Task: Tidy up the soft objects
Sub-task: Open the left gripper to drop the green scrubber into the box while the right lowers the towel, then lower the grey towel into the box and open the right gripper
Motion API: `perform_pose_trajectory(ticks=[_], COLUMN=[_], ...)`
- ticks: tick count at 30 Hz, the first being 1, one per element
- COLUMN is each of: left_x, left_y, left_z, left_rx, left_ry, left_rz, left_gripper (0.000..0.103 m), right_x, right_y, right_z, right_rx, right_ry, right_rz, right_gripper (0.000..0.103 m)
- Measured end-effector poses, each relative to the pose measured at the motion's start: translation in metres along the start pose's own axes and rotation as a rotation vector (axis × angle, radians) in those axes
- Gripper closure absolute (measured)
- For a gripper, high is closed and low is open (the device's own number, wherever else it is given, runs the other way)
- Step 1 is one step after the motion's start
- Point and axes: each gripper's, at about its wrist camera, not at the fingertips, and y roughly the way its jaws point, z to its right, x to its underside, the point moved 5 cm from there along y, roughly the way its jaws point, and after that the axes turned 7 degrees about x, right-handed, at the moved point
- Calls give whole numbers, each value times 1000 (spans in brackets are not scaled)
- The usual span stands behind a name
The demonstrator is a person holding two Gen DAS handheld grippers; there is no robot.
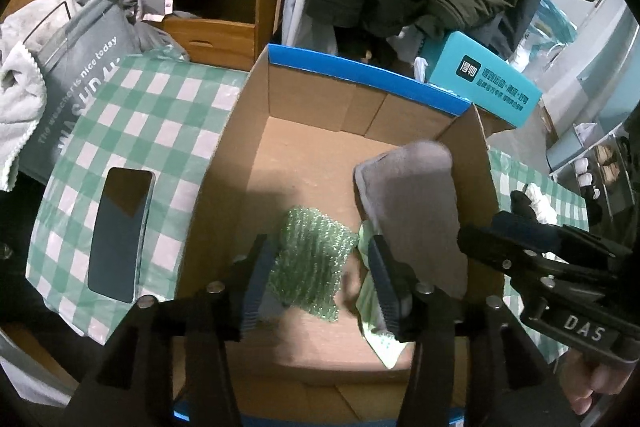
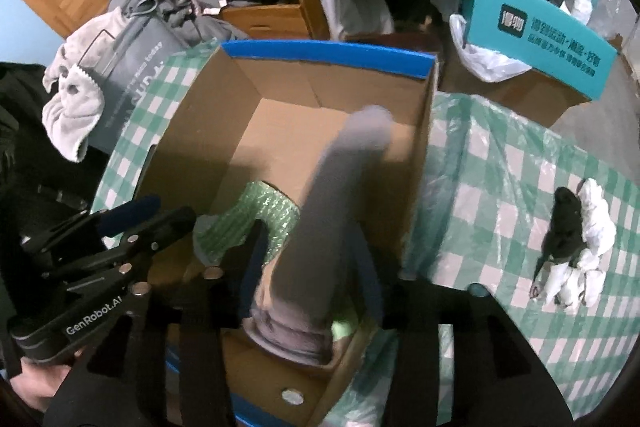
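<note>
Checked tablecloth (image 2: pixel 500 163) under cardboard box (image 1: pixel 248 131); left gripper (image 1: pixel 320 275) spread over green scrubber (image 1: pixel 308 263); right gripper (image 2: pixel 316 267), jaws apart, around blurred grey cloth (image 2: pixel 332 211).

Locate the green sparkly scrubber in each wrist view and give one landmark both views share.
Left wrist: green sparkly scrubber lies low centre, on the cardboard box floor.
Right wrist: scrubber sits left of centre, beside the grey cloth.
Shared landmark: the teal printed box, upper right in both.
</note>
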Motion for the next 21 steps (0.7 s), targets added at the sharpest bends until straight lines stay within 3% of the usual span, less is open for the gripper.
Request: perform_pose_trajectory(ticks=[7,21], left_x=[0,1], left_y=[-3,-4], left_z=[12,39], left_rx=[15,51], left_ry=[19,51], left_rz=[2,2], left_gripper=[48,46], right_x=[0,9], right_y=[-12,-30], right_z=[9,32], right_rx=[29,66], right_ry=[10,30], right_rz=[33,60], right_gripper=[35,34])
